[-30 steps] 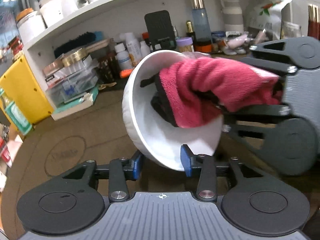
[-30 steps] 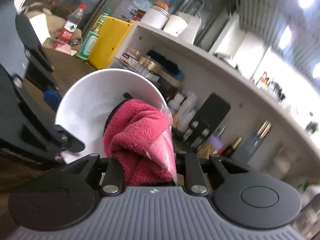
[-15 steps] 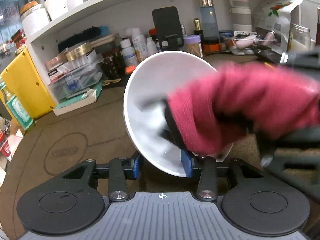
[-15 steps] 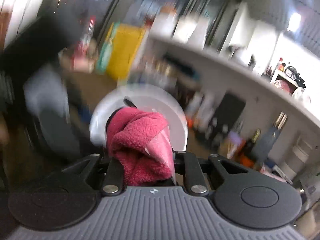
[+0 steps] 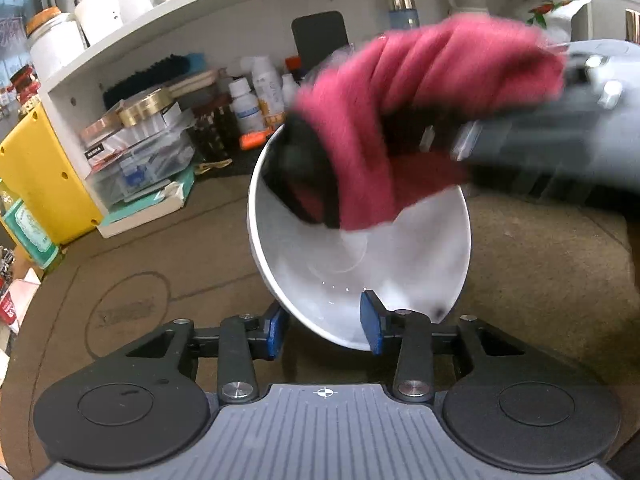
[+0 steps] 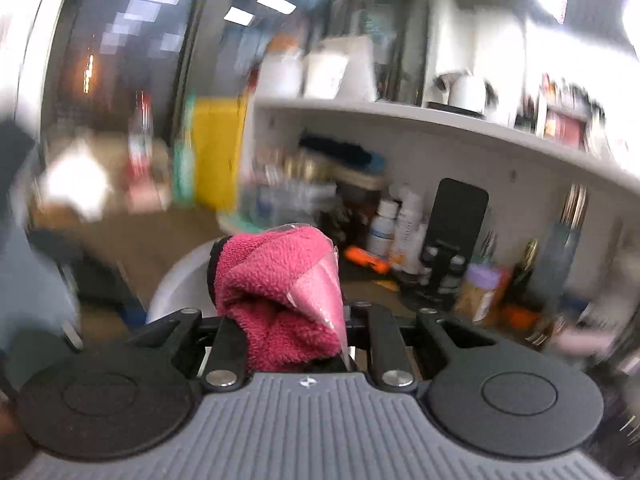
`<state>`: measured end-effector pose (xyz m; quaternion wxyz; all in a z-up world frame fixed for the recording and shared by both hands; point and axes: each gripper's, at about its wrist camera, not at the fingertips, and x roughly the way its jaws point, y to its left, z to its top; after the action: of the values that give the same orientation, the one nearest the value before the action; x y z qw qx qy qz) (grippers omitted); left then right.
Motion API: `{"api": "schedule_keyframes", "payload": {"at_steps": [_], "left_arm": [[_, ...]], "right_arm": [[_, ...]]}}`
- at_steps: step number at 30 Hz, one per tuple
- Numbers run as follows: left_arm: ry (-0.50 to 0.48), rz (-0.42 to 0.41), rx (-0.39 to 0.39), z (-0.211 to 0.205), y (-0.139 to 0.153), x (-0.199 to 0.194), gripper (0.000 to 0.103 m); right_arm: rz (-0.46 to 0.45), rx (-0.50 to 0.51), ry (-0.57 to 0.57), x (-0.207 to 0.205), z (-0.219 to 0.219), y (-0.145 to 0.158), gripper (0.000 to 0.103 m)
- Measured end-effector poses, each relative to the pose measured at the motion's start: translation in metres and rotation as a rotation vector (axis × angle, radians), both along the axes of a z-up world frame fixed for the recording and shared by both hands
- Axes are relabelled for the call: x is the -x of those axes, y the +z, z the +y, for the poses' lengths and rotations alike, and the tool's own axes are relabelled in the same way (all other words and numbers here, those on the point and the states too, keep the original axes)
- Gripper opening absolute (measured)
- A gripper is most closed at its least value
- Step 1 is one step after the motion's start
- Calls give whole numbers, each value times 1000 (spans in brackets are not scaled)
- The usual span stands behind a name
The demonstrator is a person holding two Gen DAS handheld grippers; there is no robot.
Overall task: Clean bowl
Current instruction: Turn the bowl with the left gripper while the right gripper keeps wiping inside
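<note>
A white bowl (image 5: 404, 264) is tilted with its inside facing me, and my left gripper (image 5: 325, 326) is shut on its lower rim with the blue pads on either side of the wall. A red fleece cloth (image 5: 404, 120) wraps my right gripper's fingers and lies over the bowl's upper rim, blurred by motion. In the right wrist view the red cloth (image 6: 280, 292) fills my right gripper (image 6: 294, 320), which is shut on it. Behind and left of the cloth shows part of the bowl (image 6: 182, 284).
A brown mat (image 5: 540, 264) covers the table. A white shelf (image 5: 248, 12) at the back holds bottles (image 5: 246, 102), jars, a clear box (image 5: 140, 152) and a black phone stand (image 5: 318, 36). A yellow box (image 5: 36, 168) stands at the left.
The right gripper with the cloth has swept from the bowl's middle up to its top rim. The bowl's inside now shows more. The left gripper keeps its hold.
</note>
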<state>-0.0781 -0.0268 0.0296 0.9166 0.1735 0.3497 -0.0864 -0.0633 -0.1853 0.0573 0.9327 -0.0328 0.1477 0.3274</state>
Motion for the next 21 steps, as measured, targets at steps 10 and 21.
{"api": "schedule_keyframes", "payload": {"at_steps": [10,21], "left_arm": [[-32,-120,-142,-18,34,-26,63],[-108,-48,-191,-32,11,-24,36]], "right_arm": [[227,57,-23,-7,-11,-40,22],[491,-262,-76,-58,-41,-47,20]]}}
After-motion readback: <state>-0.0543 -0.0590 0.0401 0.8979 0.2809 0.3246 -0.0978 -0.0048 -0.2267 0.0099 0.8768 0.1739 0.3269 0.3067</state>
